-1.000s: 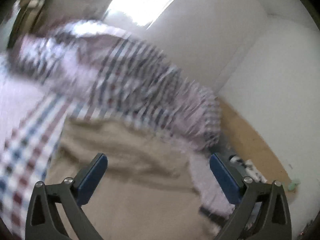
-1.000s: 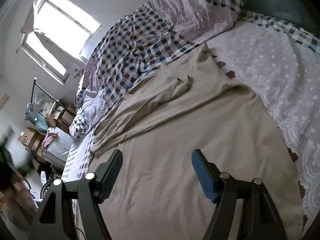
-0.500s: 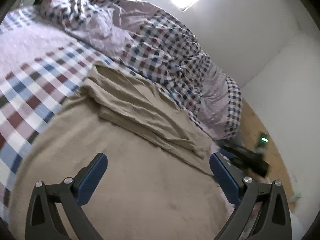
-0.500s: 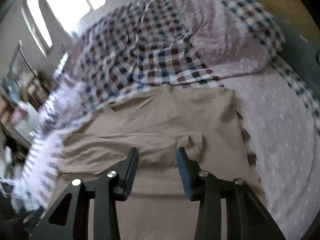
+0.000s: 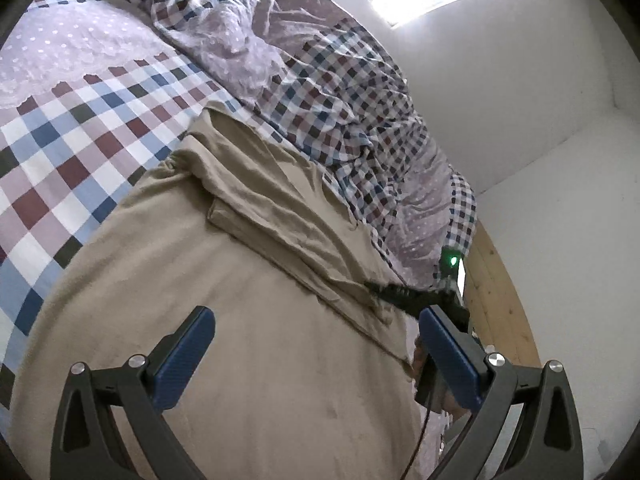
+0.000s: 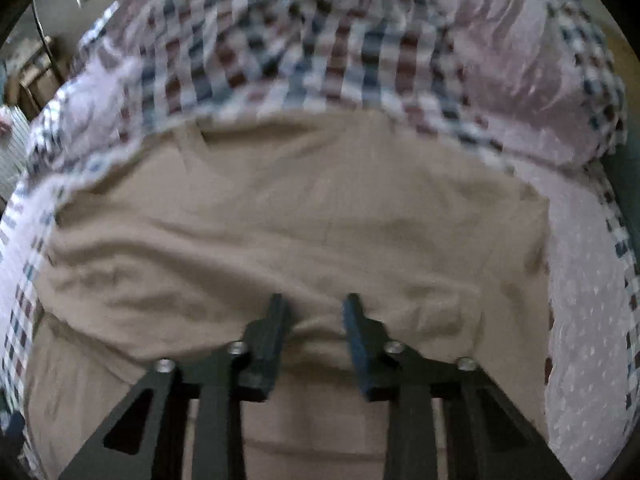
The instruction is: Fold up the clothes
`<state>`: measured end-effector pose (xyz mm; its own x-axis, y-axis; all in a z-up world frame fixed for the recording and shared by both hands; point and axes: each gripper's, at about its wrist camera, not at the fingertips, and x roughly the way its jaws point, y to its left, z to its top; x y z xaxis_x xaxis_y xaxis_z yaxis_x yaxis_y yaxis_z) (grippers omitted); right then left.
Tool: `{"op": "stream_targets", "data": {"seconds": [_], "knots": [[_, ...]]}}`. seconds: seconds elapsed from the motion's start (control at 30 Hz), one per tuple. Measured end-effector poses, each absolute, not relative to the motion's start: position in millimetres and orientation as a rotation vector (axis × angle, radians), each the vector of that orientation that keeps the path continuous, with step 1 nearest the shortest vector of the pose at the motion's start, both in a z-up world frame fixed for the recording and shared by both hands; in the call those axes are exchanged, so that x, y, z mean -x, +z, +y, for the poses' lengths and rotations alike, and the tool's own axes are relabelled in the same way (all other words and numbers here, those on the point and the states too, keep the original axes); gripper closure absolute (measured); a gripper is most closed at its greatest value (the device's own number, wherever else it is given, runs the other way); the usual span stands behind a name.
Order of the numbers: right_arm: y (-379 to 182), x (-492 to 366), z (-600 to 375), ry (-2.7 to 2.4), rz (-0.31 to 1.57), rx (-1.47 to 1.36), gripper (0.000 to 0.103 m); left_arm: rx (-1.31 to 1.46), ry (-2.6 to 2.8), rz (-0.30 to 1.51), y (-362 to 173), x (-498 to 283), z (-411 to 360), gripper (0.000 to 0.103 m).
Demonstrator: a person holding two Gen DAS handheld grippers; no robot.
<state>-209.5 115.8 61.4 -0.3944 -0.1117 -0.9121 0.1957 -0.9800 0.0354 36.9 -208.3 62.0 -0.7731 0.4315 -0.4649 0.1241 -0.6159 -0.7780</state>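
The left tongs [image 5: 316, 354] stood wide apart over flat tan cloth [image 5: 256, 360]. The right tongs [image 6: 316, 312] were closing, a creased fold edge between them, the checked quilt [image 6: 280, 52] beyond.

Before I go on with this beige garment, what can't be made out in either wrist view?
- Right wrist view: motion blur hides whether the closing right hand-held gripper pinches the beige garment.
- Left wrist view: the garment's near hem is cut off by the bottom edge, behind the left hand-held gripper.
- Left wrist view: the dark device with a green light is too small to identify.
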Motion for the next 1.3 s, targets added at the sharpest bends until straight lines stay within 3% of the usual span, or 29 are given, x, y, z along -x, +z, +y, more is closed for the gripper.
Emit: {"op": "stream_targets", "data": {"seconds": [0.27,0.37,0.5,0.63,0.87,0.93,0.97,1.17,1.3], "knots": [[77.3,123.7,158.7,-2.405,0.121,-1.617,0.083,0.984,2.466,-1.292,59.0,-37.3,-204.5,0.0],[92.8,115.9,187.5,-2.482,-0.009,-1.533,0.081,0.985,2.465,-1.275,60.7,-38.6,-201.6,0.0],[93.9,142.5,228.4,-2.517,-0.334,-1.501,0.064,0.991,2.473,-1.252,60.9,-36.5,-197.0,0.0],[68.3,171.5,249.7,-2.452,-0.603,-1.546,0.063,1.001,2.469,-1.251,58.5,-32.9,-194.4,0.0],[37.9,189.2,249.7,-2.401,-0.673,-1.593,0.063,1.018,2.485,-1.23,54.6,-27.4,-189.0,0.0],[38.1,190.8,246.3,-2.399,-0.645,-1.578,0.078,1.025,2.492,-1.231,52.8,-26.4,-189.7,0.0],[41.0,191.4,244.9,-2.409,-0.619,-1.562,0.099,1.031,2.494,-1.234,51.6,-25.7,-190.4,0.0],[77.8,188.8,245.4,-2.516,-0.504,-1.429,0.099,1.042,2.577,-1.233,51.7,-28.4,-205.5,0.0],[68.5,196.7,242.3,-2.556,-0.395,-1.524,0.099,1.084,2.66,-1.202,53.2,-30.0,-220.6,0.0]]}}
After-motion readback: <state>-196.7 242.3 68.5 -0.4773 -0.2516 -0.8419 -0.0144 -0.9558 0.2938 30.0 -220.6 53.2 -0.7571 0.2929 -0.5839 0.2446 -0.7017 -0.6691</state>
